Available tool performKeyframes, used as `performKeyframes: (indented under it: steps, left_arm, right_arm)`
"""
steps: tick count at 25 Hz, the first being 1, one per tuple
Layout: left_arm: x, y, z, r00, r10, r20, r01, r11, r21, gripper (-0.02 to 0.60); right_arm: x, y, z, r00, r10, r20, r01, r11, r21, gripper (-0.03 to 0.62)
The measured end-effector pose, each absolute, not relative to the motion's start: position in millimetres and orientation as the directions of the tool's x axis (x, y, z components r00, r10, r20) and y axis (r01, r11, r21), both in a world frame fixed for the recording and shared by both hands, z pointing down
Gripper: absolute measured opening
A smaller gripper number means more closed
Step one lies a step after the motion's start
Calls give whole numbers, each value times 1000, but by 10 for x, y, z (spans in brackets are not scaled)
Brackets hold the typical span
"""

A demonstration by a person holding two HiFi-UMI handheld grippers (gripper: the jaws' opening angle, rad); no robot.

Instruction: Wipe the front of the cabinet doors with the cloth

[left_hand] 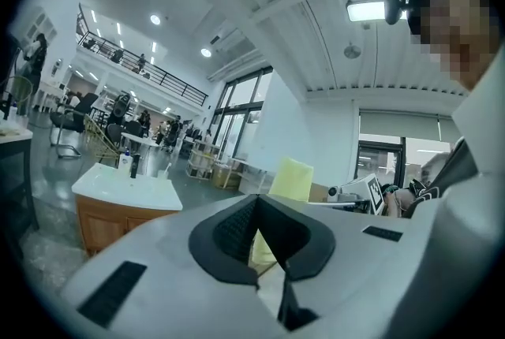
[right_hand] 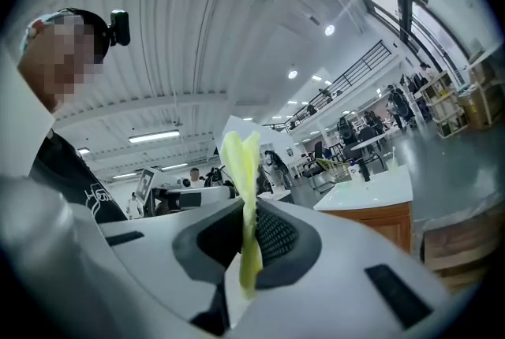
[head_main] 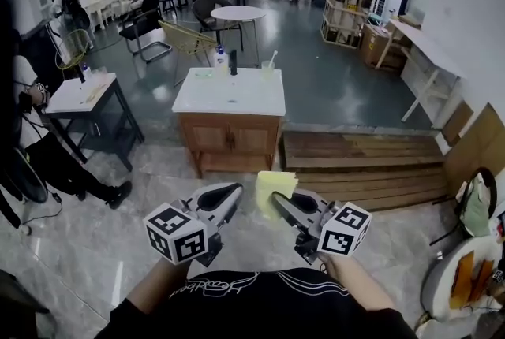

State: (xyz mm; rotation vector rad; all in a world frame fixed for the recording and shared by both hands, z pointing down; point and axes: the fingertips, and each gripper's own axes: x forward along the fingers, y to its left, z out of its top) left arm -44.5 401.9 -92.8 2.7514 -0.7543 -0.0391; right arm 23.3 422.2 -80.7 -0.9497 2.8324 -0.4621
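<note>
A low wooden cabinet [head_main: 229, 139] with a white top and two front doors stands on the floor ahead of me, well beyond both grippers. My right gripper [head_main: 278, 199] is shut on a yellow cloth [head_main: 274, 189], which sticks up from its jaws. In the right gripper view the cloth [right_hand: 245, 172] runs between the dark pads of the right gripper [right_hand: 248, 227], with the cabinet [right_hand: 379, 215] off to the right. My left gripper [head_main: 235, 191] is held beside the right one, shut with nothing in it. In the left gripper view, past the left gripper [left_hand: 256, 207], I see the cloth [left_hand: 290, 178] and the cabinet [left_hand: 110, 221].
Bottles [head_main: 225, 61] stand at the back of the cabinet top. A low wooden platform [head_main: 363, 164] lies right of the cabinet. A black side table [head_main: 83, 97] and a person's legs are at the left. A round table [head_main: 238, 13] and chairs stand behind.
</note>
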Motion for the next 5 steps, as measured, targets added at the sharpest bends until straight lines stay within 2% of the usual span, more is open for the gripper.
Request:
performKeyframes:
  steps: [5]
  left_arm:
    - [-521, 4084, -984, 847, -529, 48, -517, -800, 303, 6]
  right_arm:
    - [262, 4324, -879, -793, -609, -20, -573, 756, -316, 40]
